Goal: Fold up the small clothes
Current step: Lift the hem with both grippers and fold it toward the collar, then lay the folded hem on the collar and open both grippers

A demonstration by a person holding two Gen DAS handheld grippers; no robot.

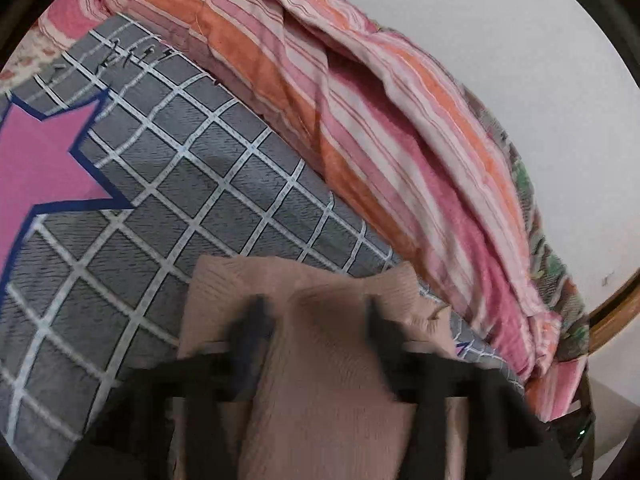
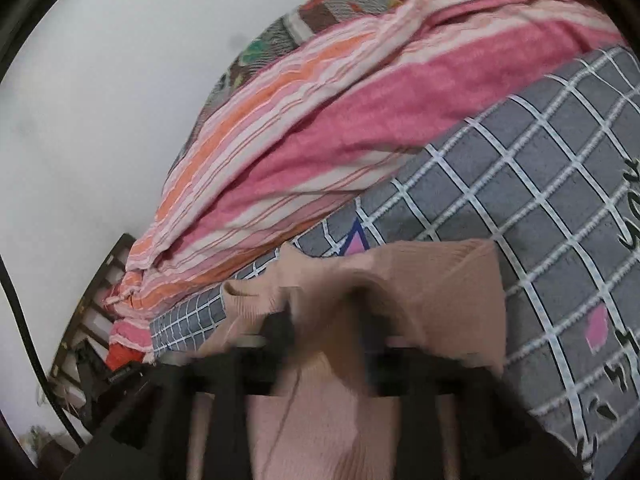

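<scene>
Beige ribbed knitwear, a small garment point(image 1: 320, 344), is seen draped between the fingers of both hand-held grippers above a bed covered by a grey checked sheet point(image 1: 168, 208), with a pink-and-orange striped quilt point(image 1: 360, 120) bunched along the far side against a pale wall point(image 1: 500, 40). The left gripper point(image 1: 316, 320) is shown with its jaws spread wide and cloth bulging up between them; whether the fabric is truly pinched cannot be told through the blur. The right gripper point(image 2: 328, 320) is likewise shown parted around a raised ridge of the same knit, its hold equally uncertain. The step in hand is judged to be a fold being carried over. It would be best done with both edges held level, the knit kept lightly taut, and the fold laid flat on the sheet, well short of the quilt, before release.
</scene>
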